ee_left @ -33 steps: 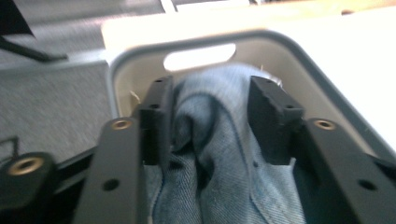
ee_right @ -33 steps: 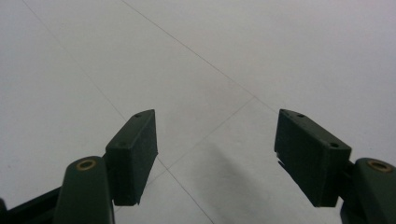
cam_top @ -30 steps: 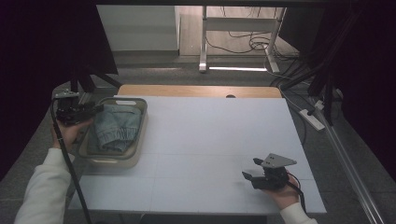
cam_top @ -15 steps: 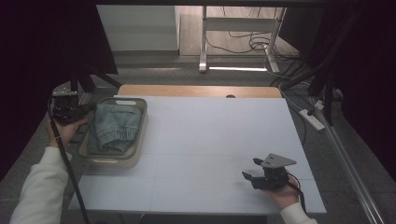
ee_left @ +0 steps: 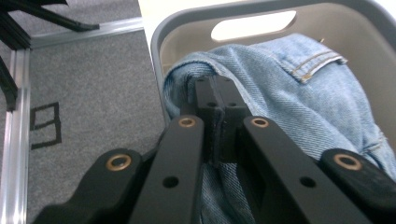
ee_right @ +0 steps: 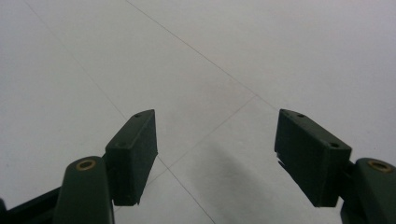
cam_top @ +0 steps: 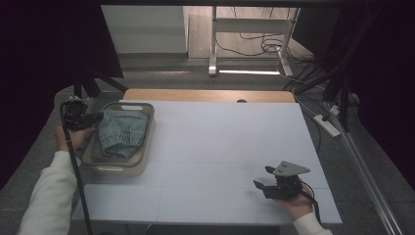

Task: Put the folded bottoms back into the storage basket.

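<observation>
blue denim jeans (ee_left: 299, 93), one folded pair, lie in one grey plastic tub (cam_top: 142, 159) at the table's left, a fold pinched by the left gripper (ee_left: 219, 100), while the right gripper (ee_right: 215, 154) rests spread on one white table (cam_top: 220, 147).

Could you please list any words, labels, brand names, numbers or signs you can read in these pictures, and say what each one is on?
None can be read as text.
The floor mark on the grey carpet, in black tape: an angular outline, perhaps a "9", not certain.
The jeans in the grey basket: stitching, no label or brand.
The left gripper and right gripper: no lettering.
</observation>
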{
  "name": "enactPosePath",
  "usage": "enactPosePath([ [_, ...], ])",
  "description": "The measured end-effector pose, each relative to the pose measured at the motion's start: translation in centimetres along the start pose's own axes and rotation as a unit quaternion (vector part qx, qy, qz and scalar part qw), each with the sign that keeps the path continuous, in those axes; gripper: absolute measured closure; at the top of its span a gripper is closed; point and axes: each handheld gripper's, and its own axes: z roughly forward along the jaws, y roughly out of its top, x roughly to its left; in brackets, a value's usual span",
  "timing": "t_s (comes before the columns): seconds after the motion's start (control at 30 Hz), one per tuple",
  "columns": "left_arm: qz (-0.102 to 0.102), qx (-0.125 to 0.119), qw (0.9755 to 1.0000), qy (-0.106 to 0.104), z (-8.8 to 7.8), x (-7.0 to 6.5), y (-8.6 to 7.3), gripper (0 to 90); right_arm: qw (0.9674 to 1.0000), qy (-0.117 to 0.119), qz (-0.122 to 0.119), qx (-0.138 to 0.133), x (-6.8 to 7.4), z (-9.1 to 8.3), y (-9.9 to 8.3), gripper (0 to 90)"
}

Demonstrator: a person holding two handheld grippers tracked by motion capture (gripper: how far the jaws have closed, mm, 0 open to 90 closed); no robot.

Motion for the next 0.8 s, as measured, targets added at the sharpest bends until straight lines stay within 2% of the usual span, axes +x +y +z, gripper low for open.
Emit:
enactPosePath([
  [0.13,0.011,0.02,0.9997,0.004,0.9,-0.4,-0.1,89.0,1.0,0.0,0.001,-0.001,0.0,0.1,0.0,29.7],
  [0.5,0.023,0.038,0.999,-0.003,1.4,-1.0,-0.1,89.1,1.0,0.0,0.001,-0.001,0.0,0.0,0.0,29.7],
  [0.7,0.028,0.022,0.9994,0.001,0.2,-1.0,0.2,89.1,1.0,0.001,0.002,-0.002,-0.1,-0.1,0.0,29.8],
  [0.8,0.027,-0.006,0.9996,0.012,-1.0,-0.9,0.7,89.0,1.0,0.002,0.001,0.0,-0.1,-0.1,0.0,29.7],
])
